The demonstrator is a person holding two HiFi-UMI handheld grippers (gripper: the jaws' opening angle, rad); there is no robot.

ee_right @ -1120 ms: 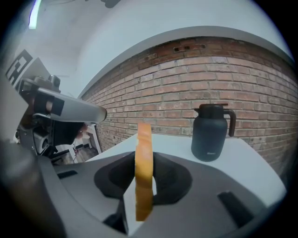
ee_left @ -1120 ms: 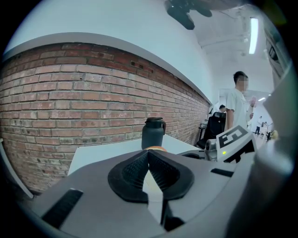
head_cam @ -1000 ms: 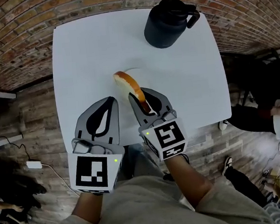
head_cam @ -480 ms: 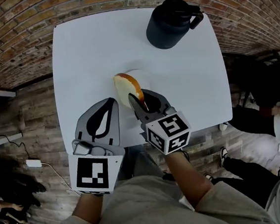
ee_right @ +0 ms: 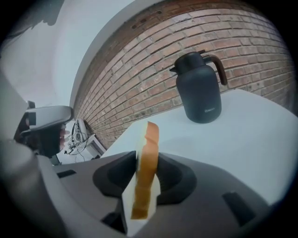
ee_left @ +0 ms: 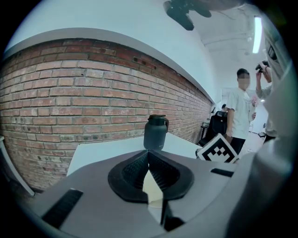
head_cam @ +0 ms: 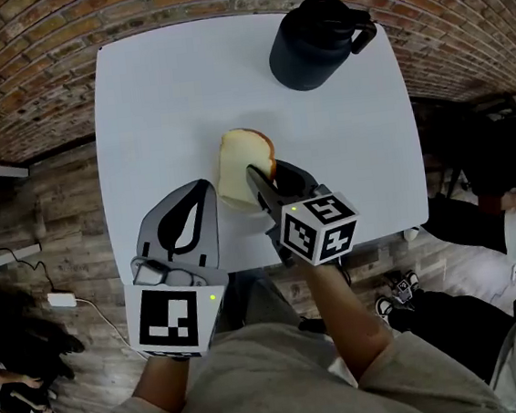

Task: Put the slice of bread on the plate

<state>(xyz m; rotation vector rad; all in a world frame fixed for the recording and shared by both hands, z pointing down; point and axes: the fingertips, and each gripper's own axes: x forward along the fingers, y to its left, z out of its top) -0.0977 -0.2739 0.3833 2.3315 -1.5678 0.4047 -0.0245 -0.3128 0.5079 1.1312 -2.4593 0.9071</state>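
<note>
The slice of bread (head_cam: pixel 238 168) has a pale face and a brown crust. It leans over to the left, low over the middle of the white table (head_cam: pixel 155 102). My right gripper (head_cam: pixel 264 173) is rolled onto its side and grips the slice by its near edge. In the right gripper view the bread (ee_right: pixel 145 176) stands edge-on between the pads of the right gripper (ee_right: pixel 148 157), whose jaws are opening. My left gripper (head_cam: pixel 206 184) rests beside it, shut and empty, and its tips meet in the left gripper view (ee_left: pixel 148 152). I cannot pick out the plate's outline against the white tabletop.
A dark flask (head_cam: pixel 314 39) with a handle stands at the table's far right, also seen as the flask (ee_right: pixel 200 93) ahead of the bread. Brick wall lies beyond the table. A person (ee_left: pixel 240 107) stands off to the right. The table's near edge is just under my grippers.
My right gripper rolled over and sank toward the table. The bread went from standing on edge to leaning with its face up. The left gripper stayed put.
</note>
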